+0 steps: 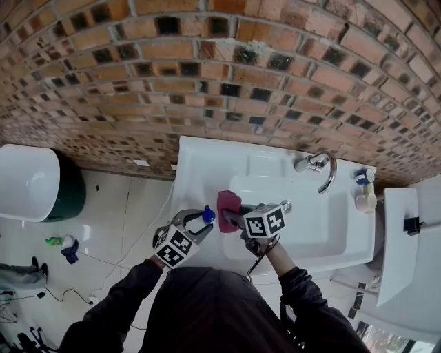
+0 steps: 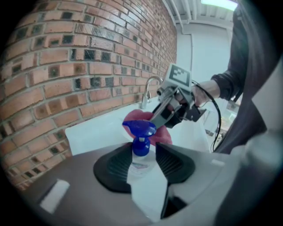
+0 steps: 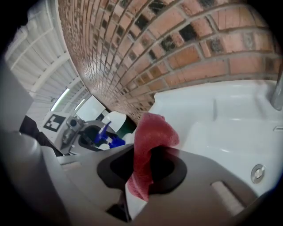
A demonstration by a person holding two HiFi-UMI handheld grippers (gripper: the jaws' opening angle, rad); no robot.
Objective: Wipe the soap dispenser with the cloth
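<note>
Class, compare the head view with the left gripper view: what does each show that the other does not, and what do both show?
Only the head view: the tiled floor, a white rounded container at the left, and small bottles on the sink's right end.
Only the left gripper view: a ceiling light and the left gripper's ribbed pads against the soap dispenser's clear body.
Both: the blue-pumped dispenser, the red cloth in the right gripper, the faucet, white sink and brick wall.

The scene is evenly, brightly lit. A ceiling lamp [image 2: 219, 3] is noted high beyond the left gripper [image 2: 143, 152]. Both gripper views are bowed, darkened at edges, and blurred nearest the jaws.
</note>
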